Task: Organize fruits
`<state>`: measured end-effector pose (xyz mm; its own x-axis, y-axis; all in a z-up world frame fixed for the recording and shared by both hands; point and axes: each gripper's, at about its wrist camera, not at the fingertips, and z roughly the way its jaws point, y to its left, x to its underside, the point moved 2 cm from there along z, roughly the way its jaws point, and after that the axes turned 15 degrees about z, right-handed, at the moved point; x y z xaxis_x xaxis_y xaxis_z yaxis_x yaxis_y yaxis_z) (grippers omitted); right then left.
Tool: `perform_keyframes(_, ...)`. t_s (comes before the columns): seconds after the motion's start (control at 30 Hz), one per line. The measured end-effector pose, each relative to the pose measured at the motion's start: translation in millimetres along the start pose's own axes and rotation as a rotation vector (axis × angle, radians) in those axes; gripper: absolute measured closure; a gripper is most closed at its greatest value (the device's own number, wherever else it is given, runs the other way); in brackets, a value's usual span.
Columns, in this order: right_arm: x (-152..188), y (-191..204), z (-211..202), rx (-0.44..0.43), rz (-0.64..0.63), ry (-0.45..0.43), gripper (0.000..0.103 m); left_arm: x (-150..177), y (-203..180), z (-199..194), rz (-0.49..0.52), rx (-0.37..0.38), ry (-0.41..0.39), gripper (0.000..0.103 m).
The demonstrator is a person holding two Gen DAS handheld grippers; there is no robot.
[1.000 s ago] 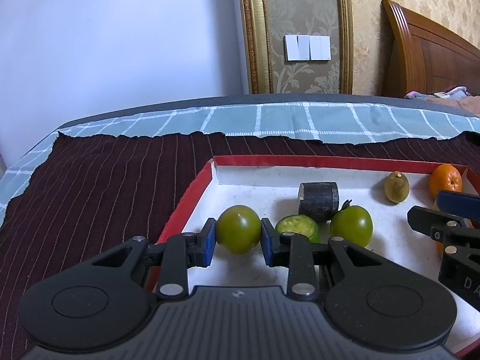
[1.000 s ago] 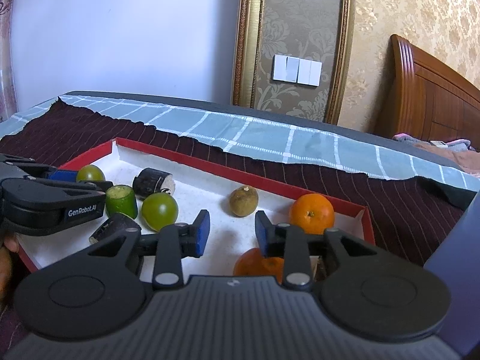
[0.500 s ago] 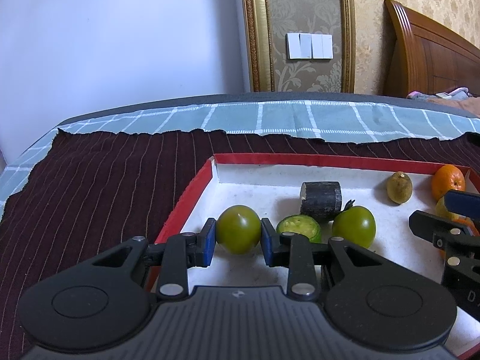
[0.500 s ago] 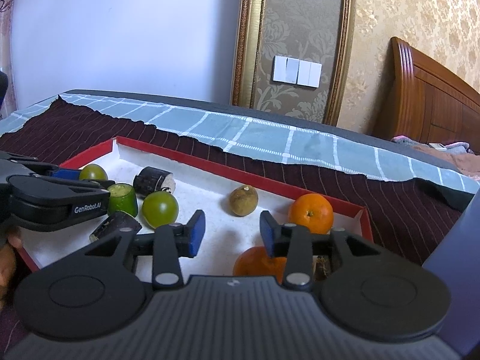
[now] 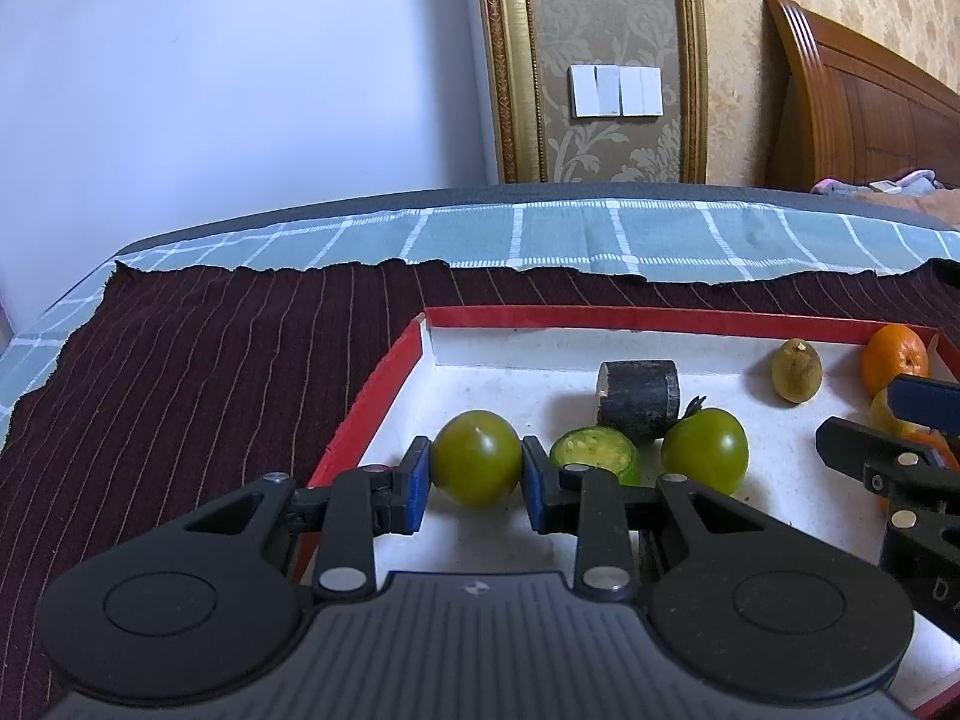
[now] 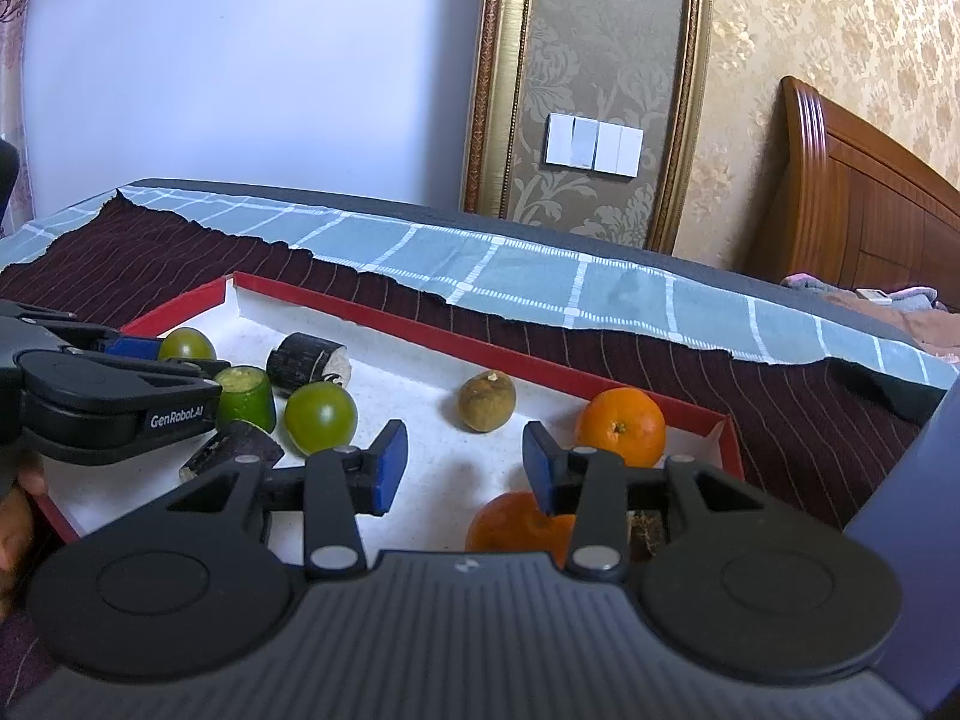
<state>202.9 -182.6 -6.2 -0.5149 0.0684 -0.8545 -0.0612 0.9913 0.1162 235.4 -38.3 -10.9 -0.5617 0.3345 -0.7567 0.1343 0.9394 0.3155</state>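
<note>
Altogether two green tomatoes [image 6: 320,417], one between the left gripper [image 5: 476,476]'s pressing fingers; two oranges [image 6: 621,426]; right gripper [image 6: 458,464] fingers apart, empty.

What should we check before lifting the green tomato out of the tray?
1. Left gripper jaws shut on the green tomato, blue pads on both sides: ok.
2. Grip centred on the fruit: ok.
3. Cut green fruit close beside the right pad; touching or apart: cannot tell.
4. Right gripper open, nothing between its jaws: ok.
5. Right gripper apart from the left gripper: ok.
6. Red tray wall near the left pad, not touching: ok.
</note>
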Motion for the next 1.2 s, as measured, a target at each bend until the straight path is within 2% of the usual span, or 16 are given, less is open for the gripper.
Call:
perform_keyframes(0.1,0,0,0,-0.001,-0.001,0.001,0.063,0,0,0,0.002,-0.001,0.005,0.073)
perform_keyframes(0.17,0,0,0,0.002,-0.001,-0.001,0.059,0,0,0,-0.002,0.001,0.008,0.073)
perform_keyframes(0.33,1,0,0,0.004,0.000,-0.002,0.055,1,4,1,-0.025,0.012,0.020,0.071)
perform_keyframes(0.37,1,0,0,0.007,0.000,-0.003,0.053,1,4,1,-0.029,0.013,0.019,0.067)
perform_keyframes(0.43,1,-1,-1,0.012,0.003,-0.007,0.045,1,6,-2,-0.037,-0.009,0.010,0.044)
perform_keyframes(0.53,2,-1,-5,0.017,0.007,-0.017,0.035,0,7,-7,-0.044,-0.011,-0.021,0.036)
perform_keyframes(0.7,5,-1,-15,0.012,0.015,-0.036,0.027,0,4,-10,-0.023,-0.020,-0.022,0.034)
perform_keyframes(0.9,8,-8,-24,0.019,0.046,-0.050,0.022,-3,7,-16,-0.055,-0.029,-0.011,0.033)
perform_keyframes(1.03,12,-15,-28,0.029,0.075,-0.049,0.021,-2,10,-32,-0.068,-0.030,-0.029,0.033)
perform_keyframes(1.2,16,-18,-38,0.033,0.087,-0.065,0.011,7,9,-57,-0.051,-0.061,-0.043,0.030)
